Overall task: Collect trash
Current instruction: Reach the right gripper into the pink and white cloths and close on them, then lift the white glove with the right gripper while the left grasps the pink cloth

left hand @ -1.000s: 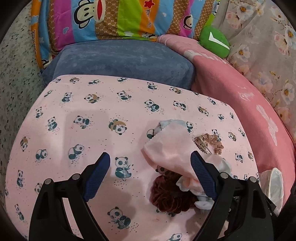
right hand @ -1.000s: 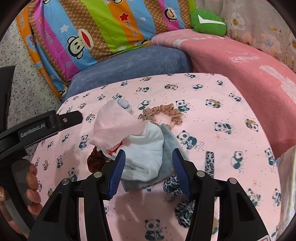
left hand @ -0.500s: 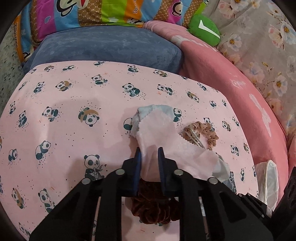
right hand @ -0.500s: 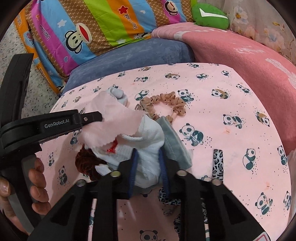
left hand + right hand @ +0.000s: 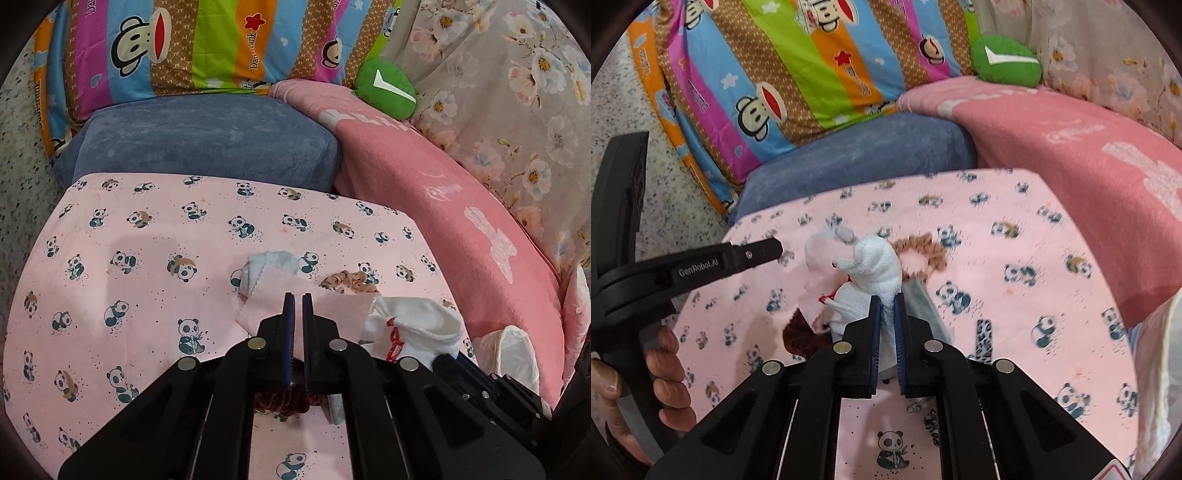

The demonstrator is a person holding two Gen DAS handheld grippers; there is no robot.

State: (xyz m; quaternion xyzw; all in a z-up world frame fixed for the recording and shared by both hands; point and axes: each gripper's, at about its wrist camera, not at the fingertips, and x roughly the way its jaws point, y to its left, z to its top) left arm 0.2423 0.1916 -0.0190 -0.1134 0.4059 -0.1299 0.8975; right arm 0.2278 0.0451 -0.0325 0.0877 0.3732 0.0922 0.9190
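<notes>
A heap of small cloths lies on the panda-print sheet (image 5: pixel 147 295). My left gripper (image 5: pixel 298 295) is shut on a thin pink cloth (image 5: pixel 266 310), lifted a little off the sheet. Beside it hangs a white knit cloth (image 5: pixel 413 325) with red thread. My right gripper (image 5: pixel 886 301) pinches that white cloth (image 5: pixel 879 266) and its jaws are still closing on it. In the right wrist view the left gripper (image 5: pixel 777 245) reaches in from the left, held by a hand (image 5: pixel 665 369). A grey cloth (image 5: pixel 919 299) and a maroon scrunchie (image 5: pixel 798 336) lie underneath.
A tan scrunchie (image 5: pixel 923 251) and a leopard-print hair tie (image 5: pixel 984 336) lie on the sheet. A light blue cloth (image 5: pixel 269 262) sits behind the pink one. A white bag (image 5: pixel 513 350) is at the right edge. A blue cushion (image 5: pixel 207 136), a striped pillow and a pink blanket (image 5: pixel 443 192) border the sheet.
Both grippers went from open to shut, the left on the pink cloth, the right on the white cloth. Both have since risen, pulling the cloths up off the heap.
</notes>
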